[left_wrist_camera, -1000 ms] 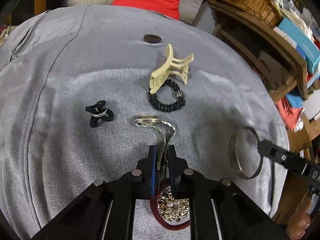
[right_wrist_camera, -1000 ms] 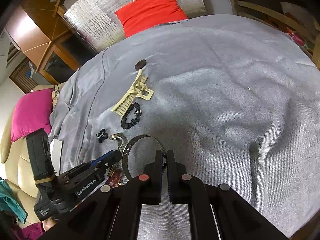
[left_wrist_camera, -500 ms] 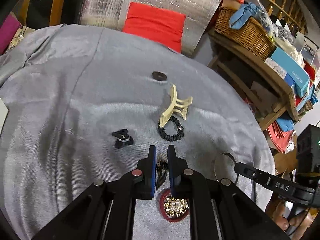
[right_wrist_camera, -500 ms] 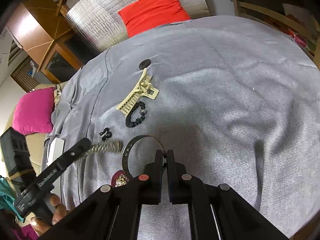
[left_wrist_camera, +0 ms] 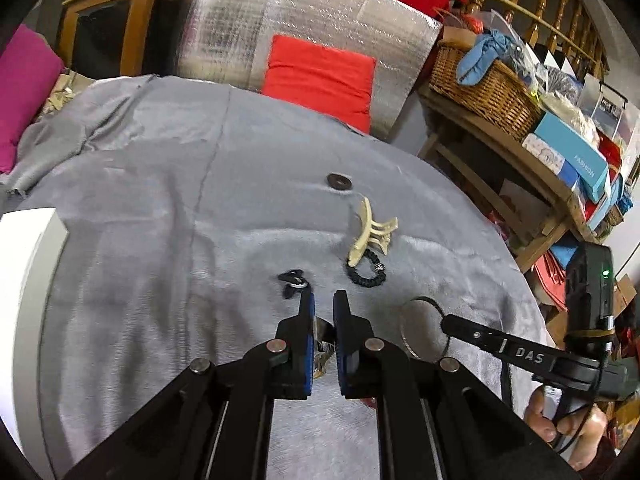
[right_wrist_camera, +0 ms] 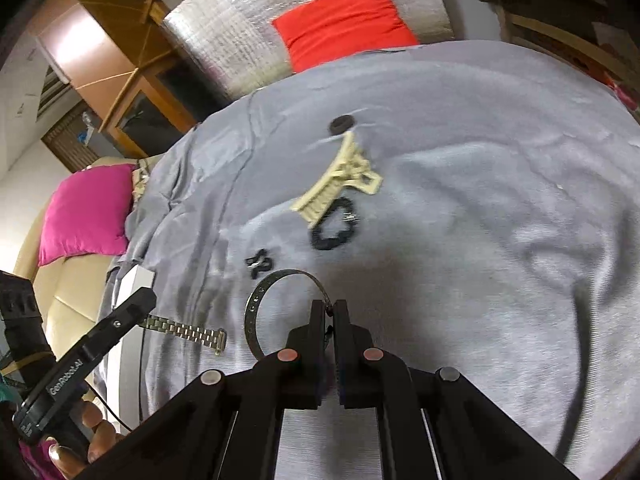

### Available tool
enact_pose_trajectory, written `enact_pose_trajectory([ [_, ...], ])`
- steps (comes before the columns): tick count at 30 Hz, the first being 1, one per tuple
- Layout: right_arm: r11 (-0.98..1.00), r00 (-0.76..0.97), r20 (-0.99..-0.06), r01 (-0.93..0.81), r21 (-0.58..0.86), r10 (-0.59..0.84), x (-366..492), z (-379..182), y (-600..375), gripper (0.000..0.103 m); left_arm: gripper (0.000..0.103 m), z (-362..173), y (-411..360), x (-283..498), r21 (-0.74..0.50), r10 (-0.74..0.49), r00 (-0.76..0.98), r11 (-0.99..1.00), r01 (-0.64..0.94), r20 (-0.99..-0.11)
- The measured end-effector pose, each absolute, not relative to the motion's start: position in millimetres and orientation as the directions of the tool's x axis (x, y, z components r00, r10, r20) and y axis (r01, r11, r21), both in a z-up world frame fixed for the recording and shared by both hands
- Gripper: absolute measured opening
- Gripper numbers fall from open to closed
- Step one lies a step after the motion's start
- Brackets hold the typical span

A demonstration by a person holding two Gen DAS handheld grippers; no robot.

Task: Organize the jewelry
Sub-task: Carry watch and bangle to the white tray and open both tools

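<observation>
Jewelry is leaving the cloth: the left gripper (left_wrist_camera: 322,312) has lifted the watch (right_wrist_camera: 188,331) above the near-left edge, the right gripper (right_wrist_camera: 329,311) pinches the bangle (right_wrist_camera: 276,300); both can now be sorted.

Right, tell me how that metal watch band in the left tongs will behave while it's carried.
The watch band is made of small links, so it will probably flex and swing rather than stay stiff. It juts out sideways from the left tongs, gripped near one end, so the free end may droop. Polished metal could slip; keep the tongs shut.
</observation>
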State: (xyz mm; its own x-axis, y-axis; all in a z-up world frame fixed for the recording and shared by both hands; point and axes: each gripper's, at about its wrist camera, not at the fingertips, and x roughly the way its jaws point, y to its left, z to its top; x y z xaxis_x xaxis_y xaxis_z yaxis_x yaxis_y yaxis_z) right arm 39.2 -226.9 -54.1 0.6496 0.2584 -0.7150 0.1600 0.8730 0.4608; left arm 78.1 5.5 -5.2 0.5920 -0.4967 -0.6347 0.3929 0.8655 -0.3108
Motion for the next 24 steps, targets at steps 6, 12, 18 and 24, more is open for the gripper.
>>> enact_pose_trajectory([
  [6,0.880,0.653,-0.696,0.093,0.465,0.299,49,-53,-186,0.006,0.009,14,53,65,-0.314,-0.471,0.657,0.882,0.351,-0.589],
  [12,0.885,0.666,-0.665,0.016,0.466,0.338,59,-49,-142,0.006,0.009,34,110,51,-0.302,-0.410,0.736,0.910,0.285,-0.538],
  [18,0.889,0.668,-0.627,-0.118,0.442,0.401,79,-30,-77,0.006,0.009,47,177,40,-0.316,-0.332,0.805,0.930,0.190,-0.492],
  [24,0.876,0.637,-0.613,-0.242,0.418,0.468,121,-10,9,0.006,0.009,48,229,35,-0.328,-0.248,0.843,0.940,0.091,-0.478],
])
